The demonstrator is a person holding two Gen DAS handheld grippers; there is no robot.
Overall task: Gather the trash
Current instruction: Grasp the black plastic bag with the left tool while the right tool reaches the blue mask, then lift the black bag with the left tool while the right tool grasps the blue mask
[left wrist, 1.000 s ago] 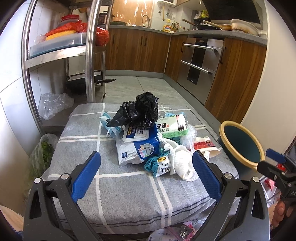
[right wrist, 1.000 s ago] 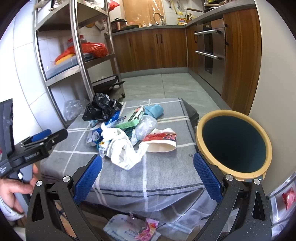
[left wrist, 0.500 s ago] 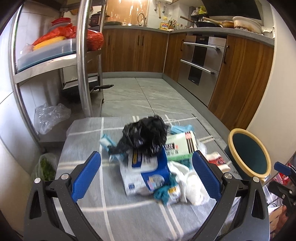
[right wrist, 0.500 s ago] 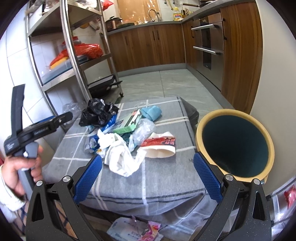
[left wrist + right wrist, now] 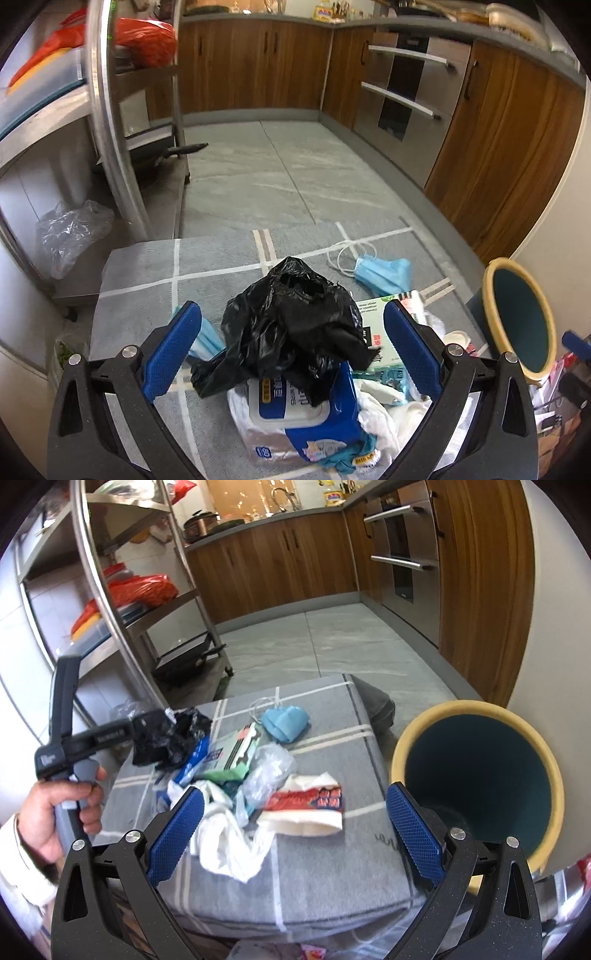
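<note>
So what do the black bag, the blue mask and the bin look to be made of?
Black bag: thin plastic film, glossy, judging by its sharp crinkles and highlights.
Blue mask: looks like soft matte nonwoven fabric, with white ear loops.
Bin: rigid and smooth, cream rim, dark teal inside; plastic or glazed ceramic, I cannot tell which.

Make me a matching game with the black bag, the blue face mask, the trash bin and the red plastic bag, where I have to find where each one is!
Things:
1. black plastic bag
2. blue face mask
3. trash bin
4. red plastic bag

Places:
A. on the metal rack's shelf
B. on top of the wet wipes pack, between the open left tongs
C. standing beside the grey checked cushion, not on it
D. lying alone near the cushion's far edge

Right pairs: 1-B, 2-D, 3-C, 4-A
</note>
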